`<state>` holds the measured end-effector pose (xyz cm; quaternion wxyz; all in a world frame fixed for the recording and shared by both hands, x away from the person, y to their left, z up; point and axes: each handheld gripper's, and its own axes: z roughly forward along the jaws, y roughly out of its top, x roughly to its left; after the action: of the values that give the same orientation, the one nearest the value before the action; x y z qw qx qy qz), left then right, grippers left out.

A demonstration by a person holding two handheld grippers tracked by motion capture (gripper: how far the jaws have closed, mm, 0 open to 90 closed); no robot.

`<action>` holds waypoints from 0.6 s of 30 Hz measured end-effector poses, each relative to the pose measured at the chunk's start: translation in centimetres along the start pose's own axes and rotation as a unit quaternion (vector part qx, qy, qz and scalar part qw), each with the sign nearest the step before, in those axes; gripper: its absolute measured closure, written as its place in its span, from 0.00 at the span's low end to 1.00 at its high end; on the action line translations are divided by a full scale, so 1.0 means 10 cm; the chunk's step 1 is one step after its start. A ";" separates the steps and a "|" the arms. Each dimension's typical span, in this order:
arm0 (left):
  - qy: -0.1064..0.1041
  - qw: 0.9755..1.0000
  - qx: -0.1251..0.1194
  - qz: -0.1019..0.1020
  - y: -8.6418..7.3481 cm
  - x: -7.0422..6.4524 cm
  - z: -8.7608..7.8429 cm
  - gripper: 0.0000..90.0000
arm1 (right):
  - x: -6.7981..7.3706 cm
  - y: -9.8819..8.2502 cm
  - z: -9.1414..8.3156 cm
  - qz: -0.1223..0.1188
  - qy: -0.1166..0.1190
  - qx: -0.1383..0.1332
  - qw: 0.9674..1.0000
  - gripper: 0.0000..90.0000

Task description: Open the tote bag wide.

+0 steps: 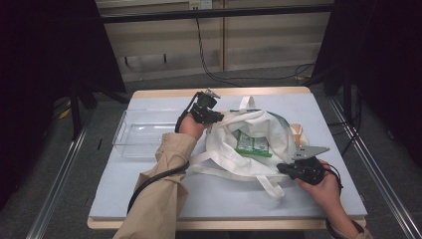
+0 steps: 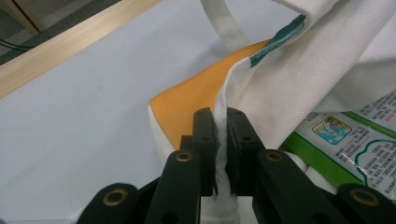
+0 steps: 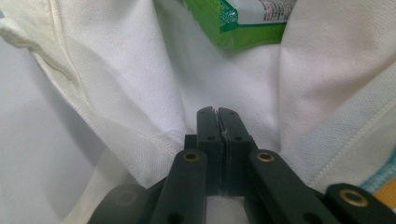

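Tote bag [image 1: 249, 142] is your landmark here: it lies opened out on the middle of the blue-grey table [image 1: 149, 199], and everything else sits around it. Left of the bag stands a clear plastic bin [image 1: 142, 133], bare inside, which suggests its goods have gone into the bag or are meant to come out into it; which of the two I cannot tell. At the bag's left rim your left gripper [image 2: 222, 135] has its jaws closed on a fold of the white cloth, just where the orange panel [image 2: 191, 105] meets the hem. You hold that edge up and away so the mouth stays wide. Inside the bag, between your two grips, lie the green-and-white packets [image 1: 254, 145], flat on the bag's floor. At the bag's right, near corner your right gripper [image 3: 218, 123] is clamped tight on another pinch of cloth. Pulling against the left one, it keeps the opening taut and the packets reachable. The loose straps [image 1: 268, 186] trail toward you from the bag.
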<state>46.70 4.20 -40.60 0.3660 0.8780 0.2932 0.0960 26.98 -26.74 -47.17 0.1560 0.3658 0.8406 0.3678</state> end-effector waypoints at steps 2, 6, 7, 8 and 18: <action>-0.001 1.000 -0.002 -0.003 -0.01 0.00 0.01 0.93 | 0.00 0.00 0.00 -0.002 0.000 0.001 1.000 0.98; 0.001 1.000 -0.003 -0.005 -0.02 -0.01 0.02 0.93 | 0.00 -0.03 0.02 -0.001 0.001 0.005 1.000 0.99; 0.002 1.000 0.000 -0.003 -0.02 -0.01 0.02 0.93 | -0.01 -0.03 0.03 -0.002 0.001 0.004 1.000 0.99; 0.000 1.000 0.003 0.001 -0.01 0.00 0.02 0.93 | -0.01 -0.04 0.03 -0.001 0.002 0.007 1.000 0.99; 0.004 1.000 0.011 -0.008 -0.04 -0.01 0.09 0.93 | 0.00 -0.04 0.04 0.001 0.000 0.008 1.000 0.99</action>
<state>46.80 3.84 -41.50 0.3556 0.8793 0.3025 0.0938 26.99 -26.79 -47.74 0.1530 0.3683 0.8429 0.3611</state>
